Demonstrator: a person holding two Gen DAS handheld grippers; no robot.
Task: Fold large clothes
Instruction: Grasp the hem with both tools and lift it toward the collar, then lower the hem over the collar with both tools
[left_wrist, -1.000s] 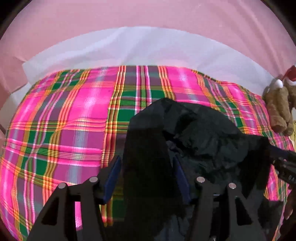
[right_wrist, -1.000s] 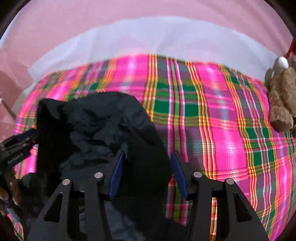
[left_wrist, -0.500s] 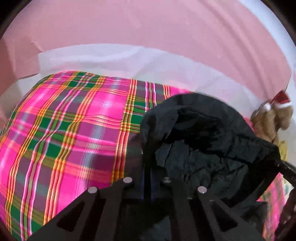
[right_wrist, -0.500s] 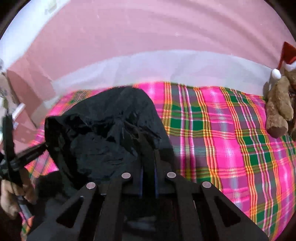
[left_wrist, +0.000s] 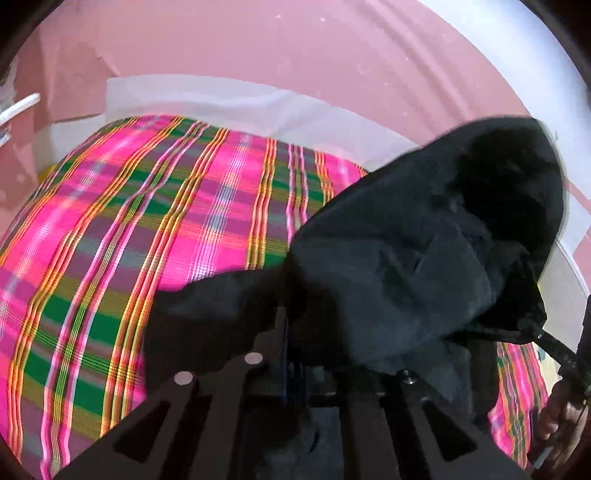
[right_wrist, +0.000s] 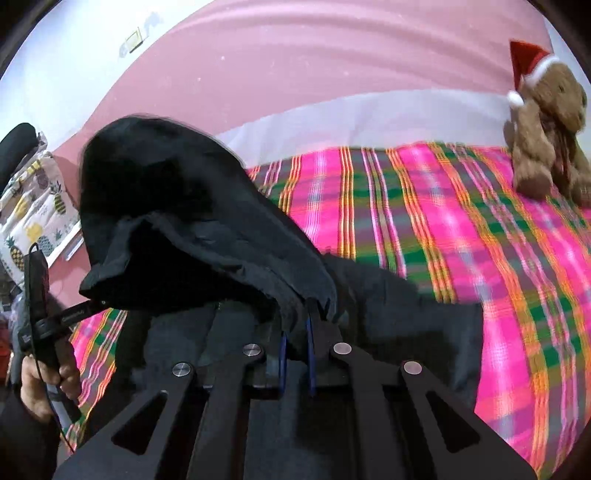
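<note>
A large black garment (left_wrist: 417, 243) hangs bunched between my two grippers, lifted above the pink and green plaid bed cover (left_wrist: 129, 229). My left gripper (left_wrist: 295, 354) is shut on one edge of it; cloth drapes over the fingers and hides the tips. In the right wrist view the same garment (right_wrist: 192, 221) rises to the left, and my right gripper (right_wrist: 295, 347) is shut on its hem, blue pads pressed together. The other gripper and the hand holding it show at the far left (right_wrist: 48, 332).
A brown teddy bear (right_wrist: 546, 136) with a red Santa hat sits at the bed's far right. A white sheet (left_wrist: 240, 107) and pink wall lie behind the cover. A pineapple-print cloth (right_wrist: 33, 206) is at the left of the bed.
Both grippers went from open around the black garment to shut on it, then lifted it up off the bed cover. The views tilted upward and the cloth rose higher.
</note>
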